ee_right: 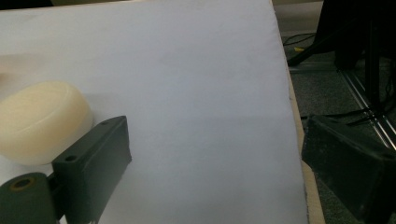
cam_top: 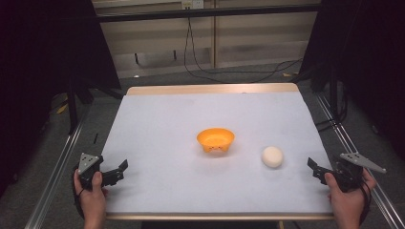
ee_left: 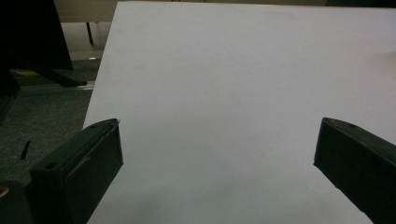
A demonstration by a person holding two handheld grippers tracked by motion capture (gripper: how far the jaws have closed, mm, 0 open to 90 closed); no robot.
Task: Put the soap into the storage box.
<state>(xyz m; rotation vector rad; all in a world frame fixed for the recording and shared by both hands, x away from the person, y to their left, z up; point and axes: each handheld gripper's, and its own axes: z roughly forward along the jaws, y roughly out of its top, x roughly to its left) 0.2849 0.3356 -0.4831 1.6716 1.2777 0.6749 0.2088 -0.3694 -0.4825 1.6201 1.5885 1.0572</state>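
Two grippers are waiting at the near corners of the worktop (cam_top: pixel 157 109), each in a person's hand. Left gripper (cam_top: pixel 122 168) is sitting at the near left edge, jaws spread wide with nothing but bare white surface between them in the left gripper view (ee_left: pixel 219 154). Right gripper (cam_top: pixel 313 167) is hovering at the near right edge, jaws likewise spread and gripping nothing; in the right gripper view (ee_right: pixel 215 158) its gap is lying over the worktop's right border.

White ball (cam_top: pixel 272 156) is resting on the worktop, right of centre, near the right gripper and apart from it. In the right gripper view the ball (ee_right: pixel 42 121) is showing just beyond and outside that gripper's left jaw, so the gripper is not yet lined up on it.

Orange bowl (cam_top: pixel 215 140) is standing upright and empty at mid-worktop, just left of and slightly farther than the ball.

Judgement: both grippers are being held back and open, likely a ready stance; the ball's nearness to the right gripper is favouring that side for a pick, with the bowl as the probable destination.
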